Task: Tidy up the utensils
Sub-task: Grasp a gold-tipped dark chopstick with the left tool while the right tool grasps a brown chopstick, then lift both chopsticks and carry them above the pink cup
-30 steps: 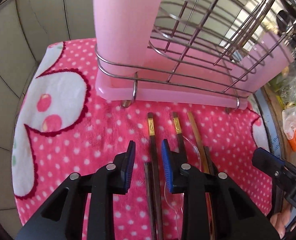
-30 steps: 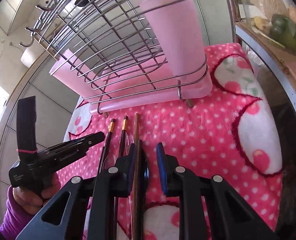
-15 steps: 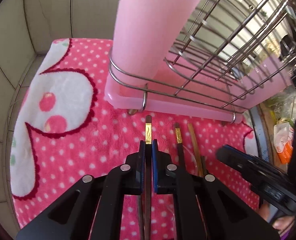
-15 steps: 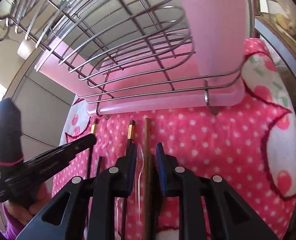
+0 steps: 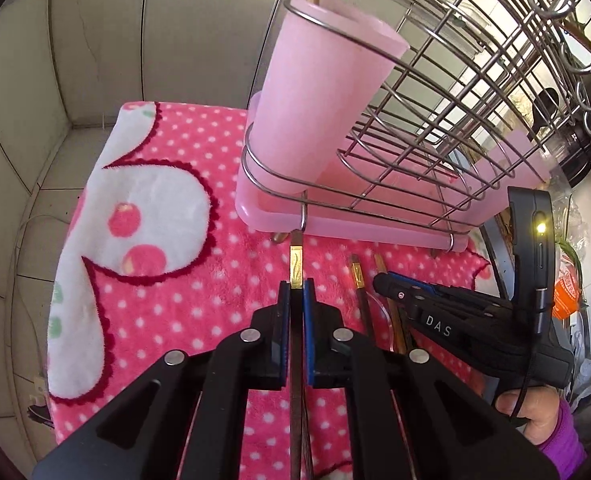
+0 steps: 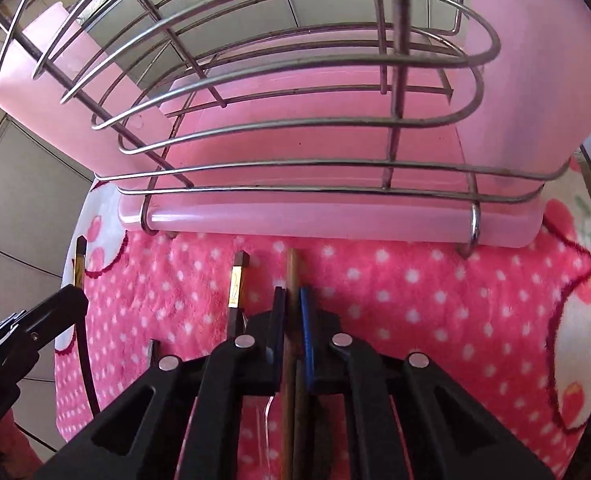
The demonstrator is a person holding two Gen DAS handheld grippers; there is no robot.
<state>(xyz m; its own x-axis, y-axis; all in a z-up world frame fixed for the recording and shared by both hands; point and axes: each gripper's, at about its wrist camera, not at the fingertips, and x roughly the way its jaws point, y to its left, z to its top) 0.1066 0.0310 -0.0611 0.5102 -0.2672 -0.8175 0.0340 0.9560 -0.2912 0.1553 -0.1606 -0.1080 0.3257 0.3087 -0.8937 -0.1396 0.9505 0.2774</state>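
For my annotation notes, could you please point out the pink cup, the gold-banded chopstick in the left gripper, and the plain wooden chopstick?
pink cup (image 5: 315, 92), left wrist view, its side wall.
gold-banded chopstick (image 5: 295, 263), left wrist view, the gold band.
wooden chopstick (image 6: 292, 272), right wrist view, the exposed tip.

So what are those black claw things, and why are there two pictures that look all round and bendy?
The black claws are grippers. A person holds one in each hand, so there is no robot here. Each has a small camera with a very wide lens, which bends the picture.

One picture looks along the left gripper. It is shut on a dark chopstick with a gold band. On the right of that picture you can see the other gripper from the side.

The other picture looks along the right gripper. It is shut on a plain brown chopstick. Another gold-banded chopstick lies next to it.

Everything sits on a pink spotted blanket. Behind is a wire drying rack on a pink tray, with a pink cup for utensils.
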